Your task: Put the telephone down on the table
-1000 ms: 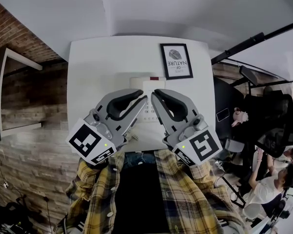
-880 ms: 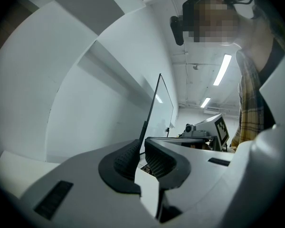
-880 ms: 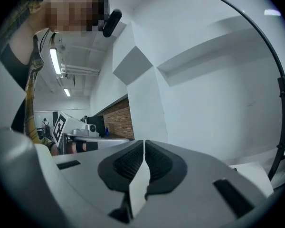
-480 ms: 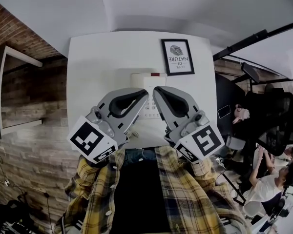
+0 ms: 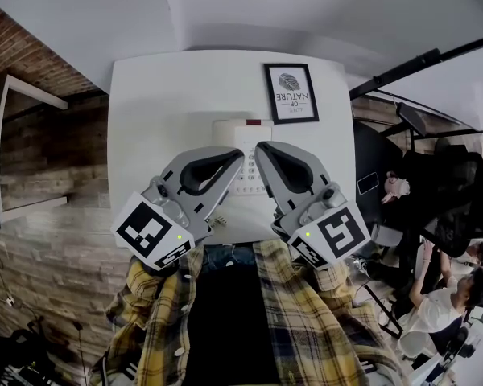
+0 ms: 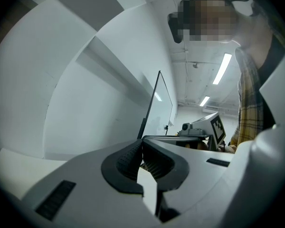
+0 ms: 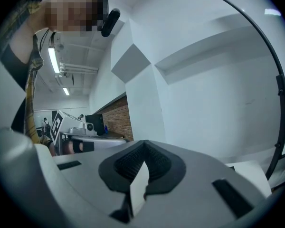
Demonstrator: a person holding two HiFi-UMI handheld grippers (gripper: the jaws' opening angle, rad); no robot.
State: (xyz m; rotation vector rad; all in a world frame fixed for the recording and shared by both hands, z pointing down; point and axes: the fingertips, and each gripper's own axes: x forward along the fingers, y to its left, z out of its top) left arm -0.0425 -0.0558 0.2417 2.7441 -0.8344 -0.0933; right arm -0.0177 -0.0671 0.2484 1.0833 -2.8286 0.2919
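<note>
Over a white surface [image 5: 169, 103], the left gripper [image 5: 235, 166] hangs with its fingers [image 6: 126, 161] clenched on nothing, the ribbed pads meeting at the tip. Just beyond the tips, between the two tools, the telephone [image 5: 240, 135] already rests on the surface near its middle. The right gripper [image 5: 262, 149] mirrors the left, its fingers [image 7: 159, 165] likewise pressed together and empty. A framed print [image 5: 291, 92] sits farther right, toward the back edge.

With the set down and both tools holding nothing, the task looks finished or very nearly so. The chief risk now is a stray knock. Both tips hover close above the telephone, and a careless pull back could catch the casing and slide it, or drag what looks like a coiled cord [image 5: 219, 222] at the near edge and tug the set after it. A sweep to the right could also clip the print.

The telephone is a white desk model, pale against the pale surface, with a small red mark at its far end and a keypad partly showing between the two tools. Much of its body is hidden beneath them, so whether the handset sits square in its cradle cannot be told.
</note>
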